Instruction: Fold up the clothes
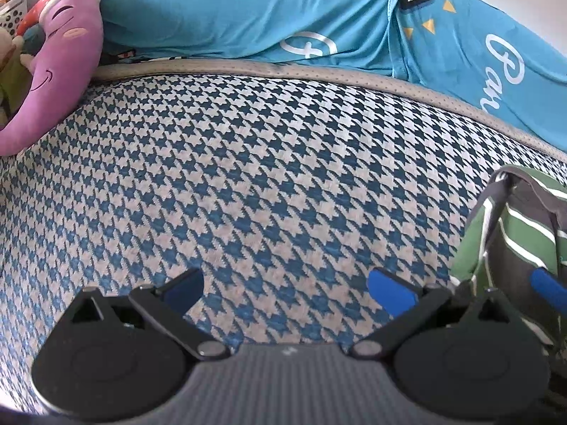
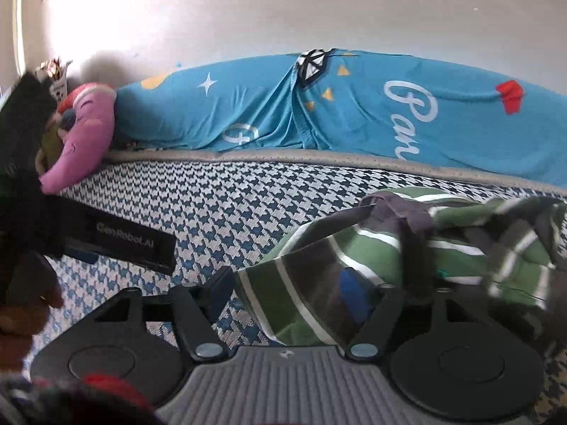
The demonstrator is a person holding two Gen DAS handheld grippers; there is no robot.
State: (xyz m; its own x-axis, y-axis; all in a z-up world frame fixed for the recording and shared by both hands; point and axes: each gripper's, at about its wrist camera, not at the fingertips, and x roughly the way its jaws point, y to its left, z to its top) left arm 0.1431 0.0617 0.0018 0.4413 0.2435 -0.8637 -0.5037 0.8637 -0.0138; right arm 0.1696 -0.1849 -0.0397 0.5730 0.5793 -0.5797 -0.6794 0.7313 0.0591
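Observation:
A green, grey and white striped garment (image 2: 389, 248) lies bunched on the houndstooth bed cover (image 2: 230, 212). My right gripper (image 2: 288, 285) is pushed into its near edge. Its fingers stand partly apart, with cloth draped between them and over the right finger, whose blue pad (image 2: 352, 292) still shows bare. In the left wrist view the same garment (image 1: 514, 230) rises at the right edge, with a blue finger of the right gripper (image 1: 549, 288) against it. My left gripper (image 1: 287, 290) hovers open over bare houndstooth cover (image 1: 248, 177), to the left of the garment and holding nothing.
A teal blanket (image 1: 248, 17) with white script and stars lies along the far side by the wall. A purple plush toy (image 1: 60, 56) and a white perforated basket (image 1: 16, 14) sit at the far left. The left gripper's black body (image 2: 124, 244) crosses the right wrist view's left side.

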